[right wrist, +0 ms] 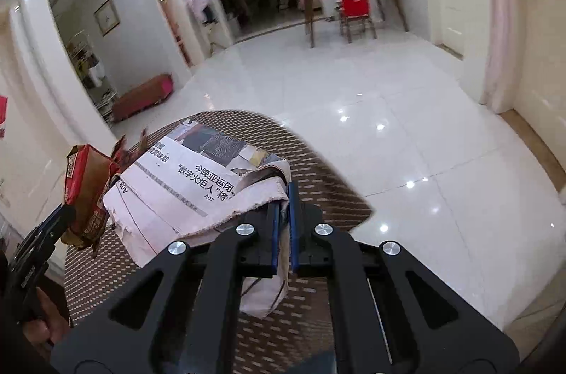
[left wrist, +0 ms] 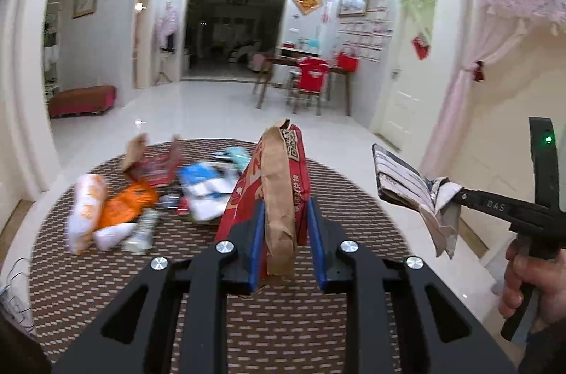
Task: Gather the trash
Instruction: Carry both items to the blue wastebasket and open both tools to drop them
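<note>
My left gripper [left wrist: 286, 215] is shut on a red and brown paper snack bag [left wrist: 279, 183], held upright above the round table [left wrist: 106, 285]; the bag [right wrist: 85, 193] also shows at the left of the right wrist view. My right gripper [right wrist: 282, 211] is shut on a crumpled sheet of newspaper [right wrist: 177, 190] that hangs above the table's right edge. In the left wrist view the same newspaper [left wrist: 406, 183] hangs from the right gripper [left wrist: 456, 195] at the far right. More trash lies on the table: an orange and white wrapper [left wrist: 106, 211], a red wrapper [left wrist: 155, 169], blue and white packets [left wrist: 205, 190].
The table [right wrist: 329, 183] has a brown woven cover. A hand [left wrist: 527, 285] grips the right tool. White glossy tile floor [right wrist: 406, 112] surrounds the table. Farther off stand a dining table with a red-covered chair [left wrist: 311, 80] and a low red bench [left wrist: 81, 100].
</note>
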`<state>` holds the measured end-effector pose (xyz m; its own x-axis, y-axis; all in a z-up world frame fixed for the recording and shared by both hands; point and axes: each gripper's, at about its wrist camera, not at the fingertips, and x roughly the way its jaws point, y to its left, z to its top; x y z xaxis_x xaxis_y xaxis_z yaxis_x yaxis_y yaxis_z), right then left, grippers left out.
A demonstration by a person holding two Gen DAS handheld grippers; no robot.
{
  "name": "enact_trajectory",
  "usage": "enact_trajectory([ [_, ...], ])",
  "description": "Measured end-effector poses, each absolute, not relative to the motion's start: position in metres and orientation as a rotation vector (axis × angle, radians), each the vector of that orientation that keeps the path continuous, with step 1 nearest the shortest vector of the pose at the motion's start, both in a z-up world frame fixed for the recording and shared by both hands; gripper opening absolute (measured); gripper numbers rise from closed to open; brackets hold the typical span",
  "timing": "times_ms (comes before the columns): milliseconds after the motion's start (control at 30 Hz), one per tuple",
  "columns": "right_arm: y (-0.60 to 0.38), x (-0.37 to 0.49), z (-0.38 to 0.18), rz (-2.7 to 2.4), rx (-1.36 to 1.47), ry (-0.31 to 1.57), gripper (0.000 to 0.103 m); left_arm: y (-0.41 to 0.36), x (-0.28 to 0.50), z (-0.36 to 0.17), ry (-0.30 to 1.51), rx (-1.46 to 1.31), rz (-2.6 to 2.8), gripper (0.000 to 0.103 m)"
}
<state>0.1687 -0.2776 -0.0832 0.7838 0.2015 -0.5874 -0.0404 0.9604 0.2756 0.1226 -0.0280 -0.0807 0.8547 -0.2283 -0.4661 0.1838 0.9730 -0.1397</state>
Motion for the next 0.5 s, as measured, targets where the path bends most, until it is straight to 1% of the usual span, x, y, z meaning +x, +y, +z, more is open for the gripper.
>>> enact_trajectory([
  [167,-0.334,0.155,-0.097,-0.002,0.288,0.667,0.005,-0.082,0.124,-0.084,0.528,-0.088,-0.35,0.023],
  [267,-0.373,0.143,-0.116,-0.098,0.31,0.697,0.005,-0.124,0.128,-0.093,0.566,-0.072,-0.437,0.023],
  [400,-0.423,0.132,-0.159,-0.22,0.344,0.778,0.005,-0.183,0.137,-0.118,0.64,-0.027,-0.536,0.023],
  [500,-0.442,0.132,-0.195,-0.281,0.346,0.854,0.005,-0.235,0.145,-0.15,0.717,0.042,-0.596,0.023],
])
